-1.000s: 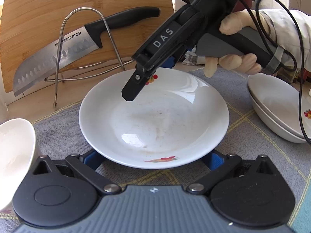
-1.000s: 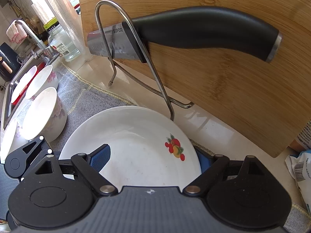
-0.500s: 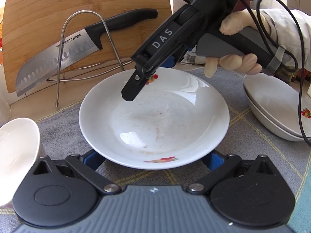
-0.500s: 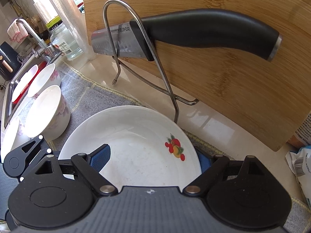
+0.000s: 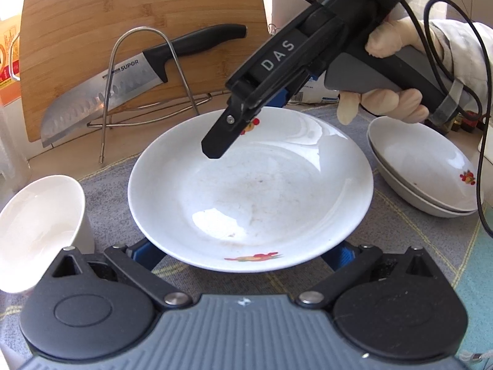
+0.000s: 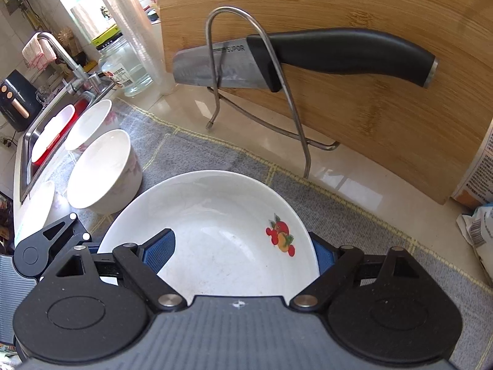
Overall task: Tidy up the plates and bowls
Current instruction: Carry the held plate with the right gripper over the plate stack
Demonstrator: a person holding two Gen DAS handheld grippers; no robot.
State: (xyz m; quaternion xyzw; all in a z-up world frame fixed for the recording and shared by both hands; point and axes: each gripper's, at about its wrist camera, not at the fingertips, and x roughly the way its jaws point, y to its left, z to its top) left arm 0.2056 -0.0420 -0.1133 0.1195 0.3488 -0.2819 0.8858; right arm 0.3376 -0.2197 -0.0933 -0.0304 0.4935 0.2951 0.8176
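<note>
A white plate with fruit prints (image 5: 249,191) is held above the grey mat; it also shows in the right wrist view (image 6: 215,234). My left gripper (image 5: 243,254) is open wide, its blue pads under the plate's near rim. My right gripper (image 6: 240,252) straddles the plate's far rim, one blue pad inside and one outside; it looks shut on the rim. Its black body (image 5: 277,58) hangs over the plate. Two stacked white plates (image 5: 425,169) sit to the right. White bowls (image 6: 101,169) stand to the left; one (image 5: 37,231) is close to my left gripper.
A bamboo cutting board (image 6: 354,71) leans at the back with a wire rack (image 6: 255,71) holding a black-handled knife (image 6: 308,58). A sink (image 6: 49,135) with a faucet and a glass jar (image 6: 126,71) lie far left. A paper packet (image 6: 474,185) is at right.
Both grippers and the plate have shifted right and slightly back; the board and knife slide left in the left view. The stacked plates come further into view at right.
</note>
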